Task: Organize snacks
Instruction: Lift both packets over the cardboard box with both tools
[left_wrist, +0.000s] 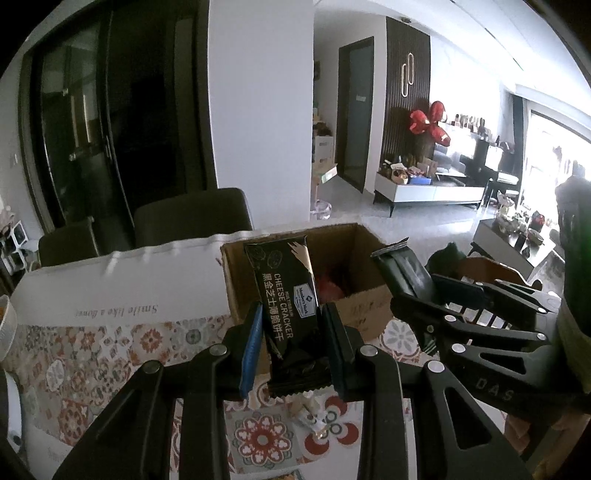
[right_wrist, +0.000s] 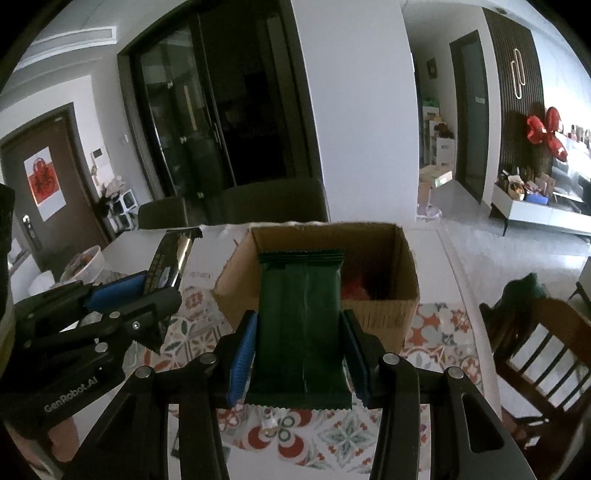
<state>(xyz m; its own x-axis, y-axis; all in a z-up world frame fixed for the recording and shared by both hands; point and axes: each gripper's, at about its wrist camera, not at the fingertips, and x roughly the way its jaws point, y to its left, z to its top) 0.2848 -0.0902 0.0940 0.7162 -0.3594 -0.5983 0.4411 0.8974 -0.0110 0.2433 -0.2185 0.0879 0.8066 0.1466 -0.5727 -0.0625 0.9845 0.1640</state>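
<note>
Room, left wrist view: living space with a white pillar, dark glass doors, a low white cabinet (left_wrist: 430, 192) along the far wall and pale floor.
Table: patterned tablecloth (left_wrist: 110, 350) covers the table (left_wrist: 122, 280); its far edge runs behind the open cardboard box (left_wrist: 365, 299), with two dark chairs beyond.
Left gripper (left_wrist: 291, 350): fingers closed on the black cheese cracker packet (left_wrist: 284, 295), held upright above the cloth, in front of the box.
Right gripper (left_wrist: 439, 295): seen at the right, gripping one dark green packet (left_wrist: 402, 271) beside the box.
Small wrappers (left_wrist: 314, 417): lie on the cloth below the fingers; how many I cannot tell.
Room, right wrist view: same pillar and doors, a brown door with a red paper sign at left.
Open room: bare floor right of the table; one wooden chair (right_wrist: 539, 347) near that edge.
Right gripper (right_wrist: 299, 354): fingers clamp the green packet (right_wrist: 301, 325) by its sides, in front of the box (right_wrist: 384, 314).
Left gripper (right_wrist: 136, 295): holds the black packet (right_wrist: 166, 266), tilted.
Box: one, something red inside.
White basket (right_wrist: 88, 262): one, at the table's left.
Count: two grippers, two packets held.
</note>
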